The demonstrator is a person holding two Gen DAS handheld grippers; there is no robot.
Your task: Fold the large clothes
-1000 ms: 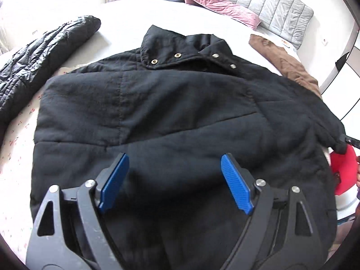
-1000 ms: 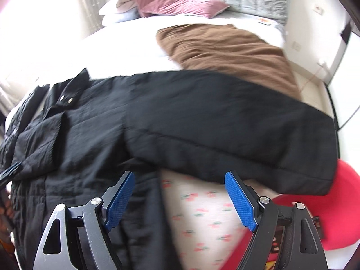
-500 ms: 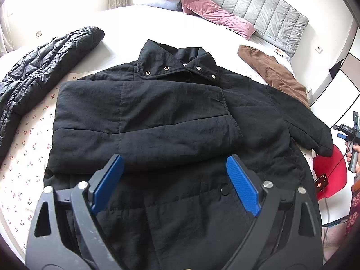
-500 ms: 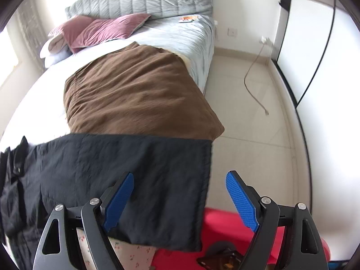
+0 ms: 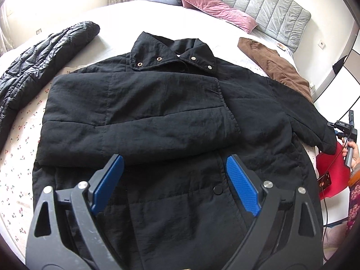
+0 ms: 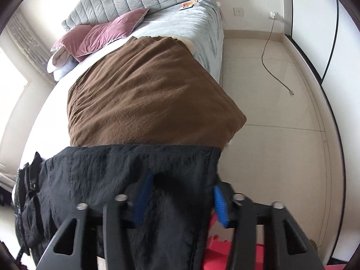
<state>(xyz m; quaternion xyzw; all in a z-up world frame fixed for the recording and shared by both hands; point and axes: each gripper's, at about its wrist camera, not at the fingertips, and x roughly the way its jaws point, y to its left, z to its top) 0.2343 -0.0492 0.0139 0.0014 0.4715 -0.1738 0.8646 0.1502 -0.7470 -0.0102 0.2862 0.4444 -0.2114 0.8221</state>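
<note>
The black padded jacket point(image 5: 157, 117) lies flat on the bed point(image 5: 22, 144), one sleeve folded across its chest. The left claw point(image 5: 174, 180) hangs wide open above its lower front. The right claw point(image 6: 180, 199) has just been closing, with the other sleeve's point(image 6: 139, 171) cuff between its blue pads point(image 6: 142, 198).

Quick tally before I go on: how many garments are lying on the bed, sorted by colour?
Black: 2, the black coat being folded and the black quilted jacket beside it.
Brown: 1, the brown garment near the pillows.
Total: 3
</note>
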